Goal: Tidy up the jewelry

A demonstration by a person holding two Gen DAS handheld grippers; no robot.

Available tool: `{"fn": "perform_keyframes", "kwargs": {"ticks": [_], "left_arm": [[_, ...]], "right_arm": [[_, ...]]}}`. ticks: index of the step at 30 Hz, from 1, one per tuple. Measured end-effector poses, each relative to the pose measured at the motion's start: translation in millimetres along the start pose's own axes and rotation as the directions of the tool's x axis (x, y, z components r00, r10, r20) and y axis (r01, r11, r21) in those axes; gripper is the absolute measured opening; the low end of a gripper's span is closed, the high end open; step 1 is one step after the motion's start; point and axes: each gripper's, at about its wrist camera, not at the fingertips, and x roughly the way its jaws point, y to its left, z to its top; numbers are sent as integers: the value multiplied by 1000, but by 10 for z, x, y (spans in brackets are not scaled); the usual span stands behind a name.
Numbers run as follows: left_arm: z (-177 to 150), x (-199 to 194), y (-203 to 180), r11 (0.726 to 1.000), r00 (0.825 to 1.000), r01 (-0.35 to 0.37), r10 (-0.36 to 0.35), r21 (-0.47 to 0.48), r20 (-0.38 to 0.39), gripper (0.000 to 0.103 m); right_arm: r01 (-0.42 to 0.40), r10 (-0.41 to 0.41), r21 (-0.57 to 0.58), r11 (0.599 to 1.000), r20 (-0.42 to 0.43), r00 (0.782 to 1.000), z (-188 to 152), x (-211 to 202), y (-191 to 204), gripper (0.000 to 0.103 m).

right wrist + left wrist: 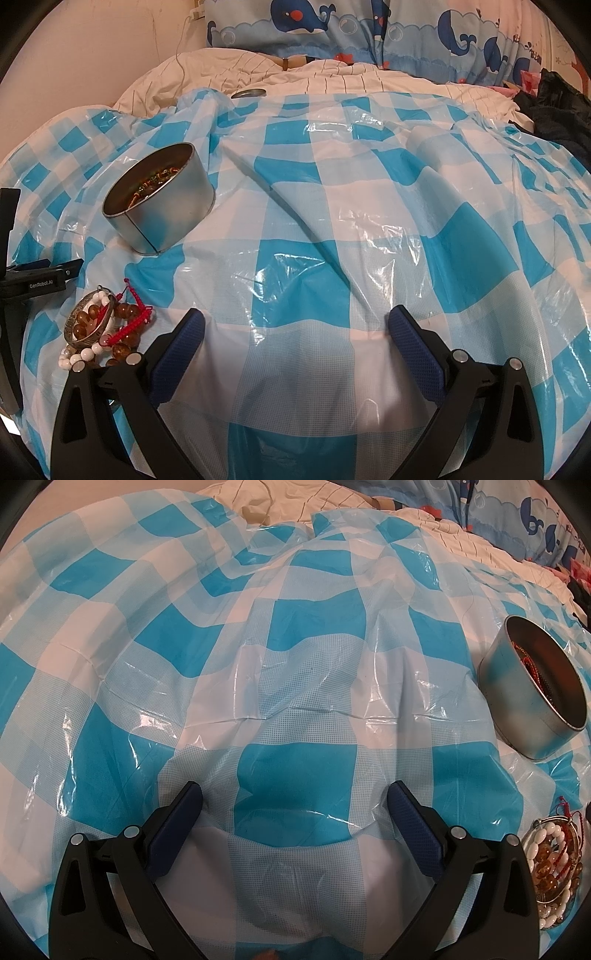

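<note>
A round metal tin [159,206] stands tilted on the blue checked plastic sheet [332,221], with beaded jewelry inside it. The same tin [532,698] shows at the right of the left wrist view. A pile of jewelry [101,328] lies in front of it: amber beads, white beads, red cord and a metal bangle. That pile [554,867] sits just right of my left gripper [295,805], which is open and holds nothing. My right gripper [295,328] is open too, with the pile just left of its left finger.
The sheet is crumpled and covers a bed with a striped cream quilt [332,74]. Whale-print pillows [332,22] lie at the back. A round metal lid [248,93] rests at the sheet's far edge. Dark cloth [554,103] lies at far right.
</note>
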Motion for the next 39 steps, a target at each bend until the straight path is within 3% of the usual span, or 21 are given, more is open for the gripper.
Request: {"fn": "perform_keyframes", "kwargs": {"ticks": [4,9,16,20,26,39], "left_arm": [[-50,-89,-19,1000,1000,-14,14,-7,-20,96],[-63,-211,-164,996,995,-93,93,6,-36,95],[-280,-685,-423,997,1000,8,-9,77,19,95],[-406,-751,-407,994,995,103,-103,48,-2,95],[-423,-695,-552,995,1000,5,-5,96,-1,95],[-402,-641,-713,993,999,-7,11,122,-31,95]], "right_arm": [[1,-1,-1,1000,-1,1000,0,0,-3,96],[8,-8,-5,1000,-5,1000,4,10,-11,96],[2,-1,-18,1000,58,998,1,-142,14,96],[-11,20,-86,996,105,994,-1,-249,159,96],[-6,16,-105,994,92,996,2,-217,203,96],[-13,16,-62,998,50,999,-8,-122,131,96]]}}
